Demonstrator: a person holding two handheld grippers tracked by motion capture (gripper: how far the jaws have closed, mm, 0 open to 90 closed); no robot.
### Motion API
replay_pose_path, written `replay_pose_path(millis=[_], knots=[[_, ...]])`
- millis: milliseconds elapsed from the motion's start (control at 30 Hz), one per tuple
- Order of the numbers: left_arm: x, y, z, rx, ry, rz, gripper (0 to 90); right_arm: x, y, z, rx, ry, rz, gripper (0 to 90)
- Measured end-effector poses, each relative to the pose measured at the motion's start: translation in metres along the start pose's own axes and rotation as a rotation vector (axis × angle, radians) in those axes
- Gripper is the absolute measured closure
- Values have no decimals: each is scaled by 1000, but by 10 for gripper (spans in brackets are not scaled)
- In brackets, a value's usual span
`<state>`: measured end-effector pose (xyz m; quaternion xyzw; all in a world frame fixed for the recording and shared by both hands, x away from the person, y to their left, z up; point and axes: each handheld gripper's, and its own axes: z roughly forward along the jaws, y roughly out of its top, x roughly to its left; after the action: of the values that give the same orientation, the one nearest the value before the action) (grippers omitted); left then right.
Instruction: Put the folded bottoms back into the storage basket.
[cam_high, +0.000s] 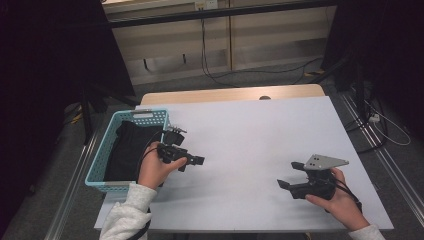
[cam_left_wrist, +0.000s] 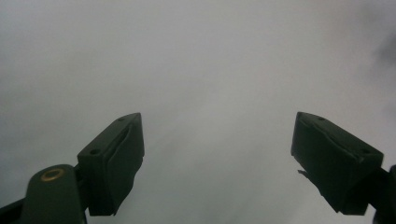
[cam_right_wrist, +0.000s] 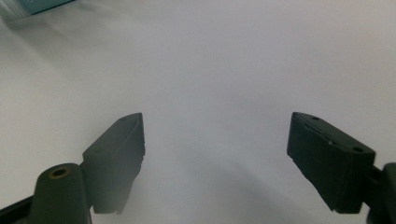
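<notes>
I have the left gripper (cam_high: 192, 161) just right of the teal basket (cam_high: 102, 150), jaws spread wide and holding nothing; a black garment (cam_high: 129, 147) lies inside that basket. My right gripper (cam_high: 292, 175) sits near-right on the white tabletop (cam_high: 250, 130), likewise spread and bare.

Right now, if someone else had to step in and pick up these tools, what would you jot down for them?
Left hand-held gripper: jaws wide apart, nothing between them, held over the white table just beside the basket.
Right hand-held gripper: jaws also apart and empty, near the table's right front.
Black cloth: lying bunched inside the light blue basket at the table's left edge.
Done: the cloth is in the basket.
Left: probably nothing with the cloth, unless it is meant to come out; neither hand-held gripper is touching it.
</notes>
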<state>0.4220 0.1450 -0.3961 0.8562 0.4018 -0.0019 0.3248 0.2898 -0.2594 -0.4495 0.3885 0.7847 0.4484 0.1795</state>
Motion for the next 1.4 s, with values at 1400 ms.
replay_pose_path(millis=[1400], knots=[[-5,-38,12,-42,-69,28,143,-6,-8,-9,18,-26,1,181]])
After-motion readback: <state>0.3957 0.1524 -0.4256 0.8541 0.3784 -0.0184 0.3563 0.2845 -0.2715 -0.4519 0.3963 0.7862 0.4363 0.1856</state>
